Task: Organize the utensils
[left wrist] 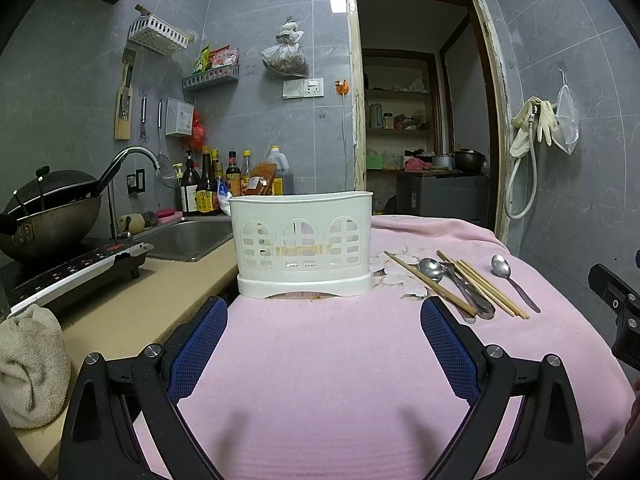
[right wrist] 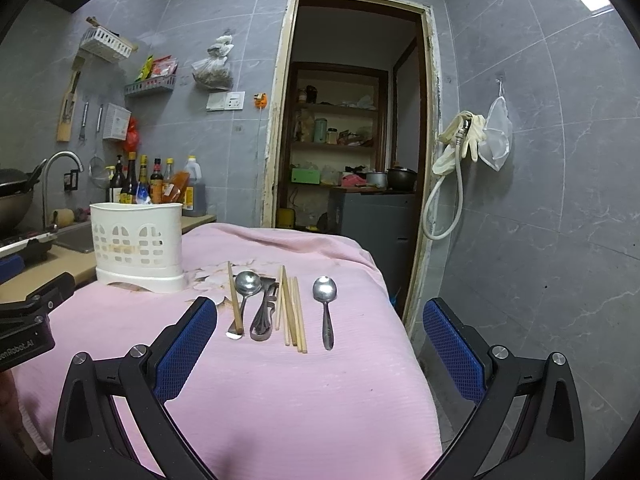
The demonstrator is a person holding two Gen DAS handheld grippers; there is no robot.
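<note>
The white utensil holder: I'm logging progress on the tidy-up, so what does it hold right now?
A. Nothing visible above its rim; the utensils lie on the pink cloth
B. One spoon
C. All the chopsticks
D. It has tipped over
A. The white utensil holder stands upright with nothing poking above its rim, while the spoons and chopsticks lie on the pink cloth beside it; both grippers are open and empty.

A home kitchen: a sink (left wrist: 188,236) with a tap (left wrist: 132,160), a wok (left wrist: 48,216), sauce bottles (left wrist: 208,188) and grey tiled walls.
</note>
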